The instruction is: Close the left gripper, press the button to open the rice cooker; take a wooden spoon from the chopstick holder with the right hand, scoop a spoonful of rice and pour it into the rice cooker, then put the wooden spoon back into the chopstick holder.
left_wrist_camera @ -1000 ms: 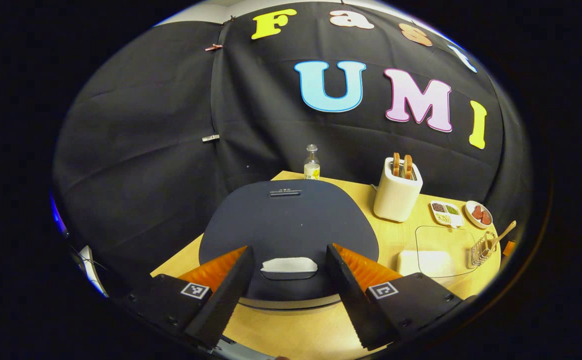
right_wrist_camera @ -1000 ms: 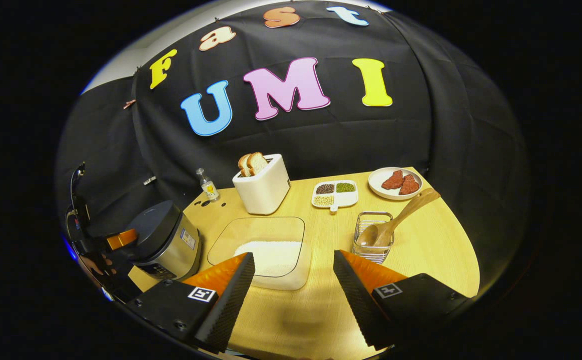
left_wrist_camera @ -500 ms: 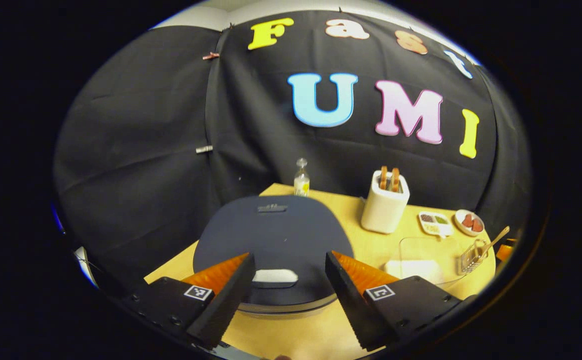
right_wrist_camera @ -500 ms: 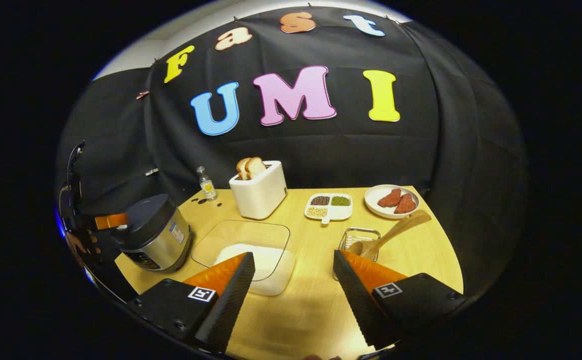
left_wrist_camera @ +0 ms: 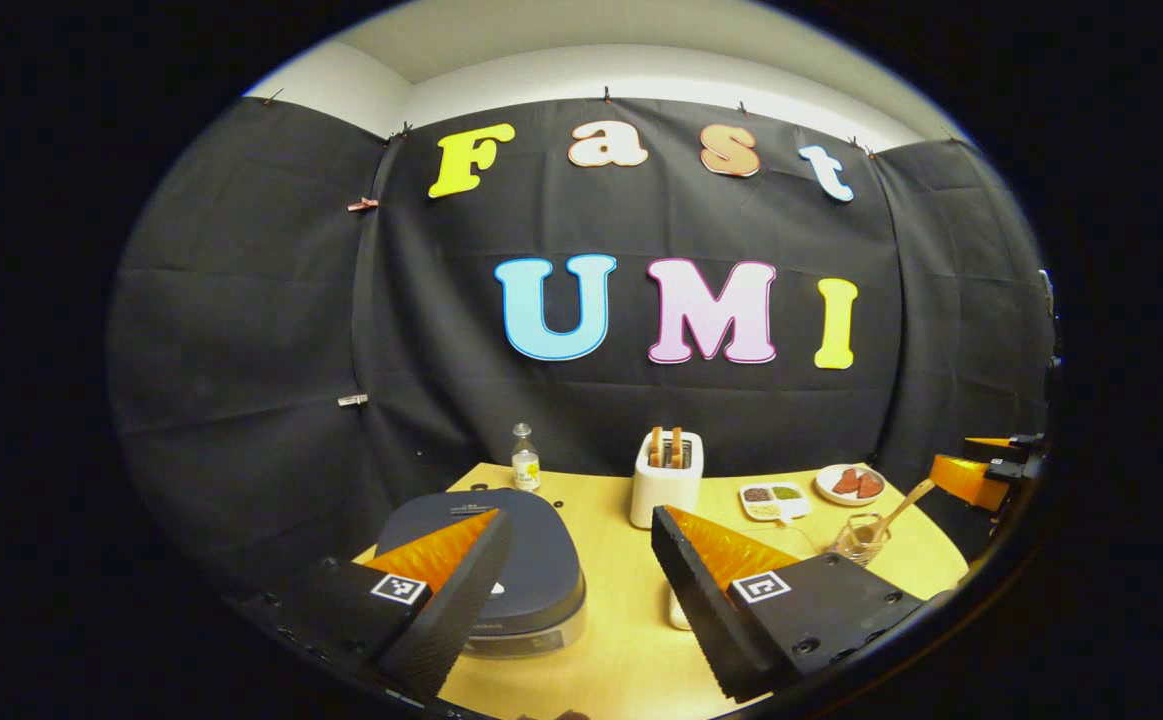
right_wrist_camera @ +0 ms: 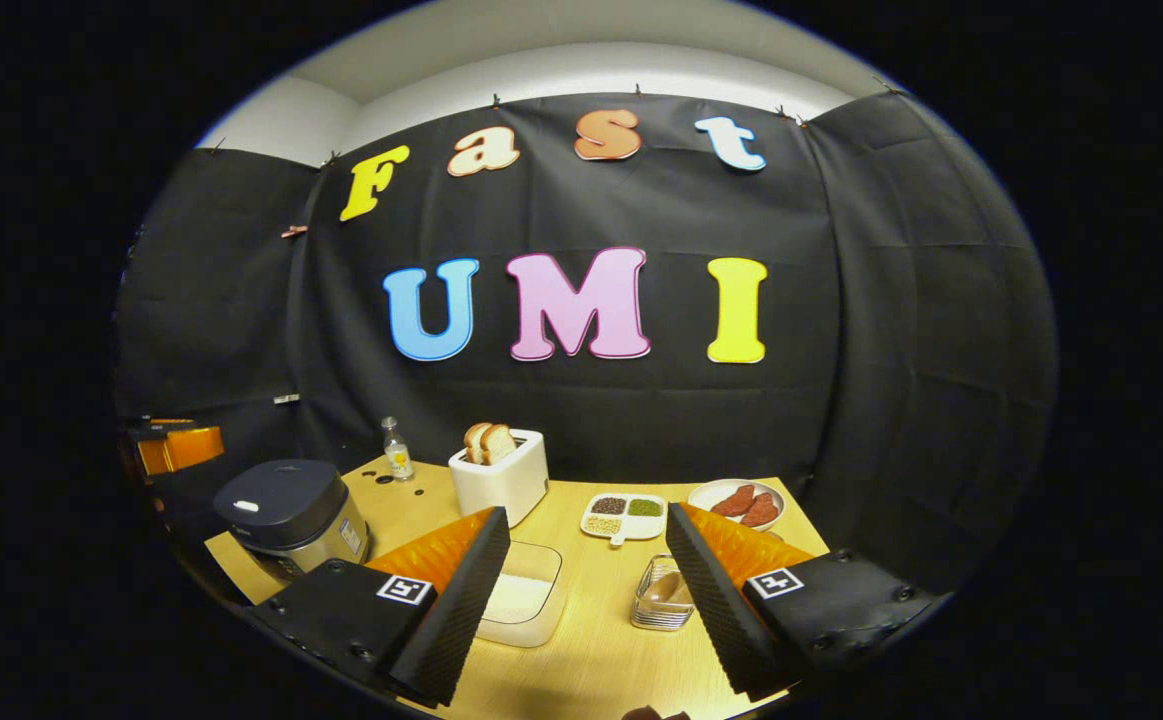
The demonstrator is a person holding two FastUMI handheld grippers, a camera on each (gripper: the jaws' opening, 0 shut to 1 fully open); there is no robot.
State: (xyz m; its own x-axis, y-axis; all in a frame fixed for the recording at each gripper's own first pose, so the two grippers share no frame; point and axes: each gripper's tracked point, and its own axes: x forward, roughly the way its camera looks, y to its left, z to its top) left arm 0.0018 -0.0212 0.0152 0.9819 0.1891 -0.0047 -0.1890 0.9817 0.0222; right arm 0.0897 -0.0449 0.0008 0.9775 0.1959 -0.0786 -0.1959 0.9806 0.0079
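Our left gripper [left_wrist_camera: 571, 600] stands wide open low in the frame; pressed so, we may straddle the rice cooker [left_wrist_camera: 516, 570] button.

Little can be read here. The small bottle [left_wrist_camera: 525, 468] carries a yellow label and the rice cooker [right_wrist_camera: 286, 512] a sticker on its side, both too small to make out. Each gripper body bears a square black-and-white marker tag [right_wrist_camera: 405, 589], a pattern and no words.
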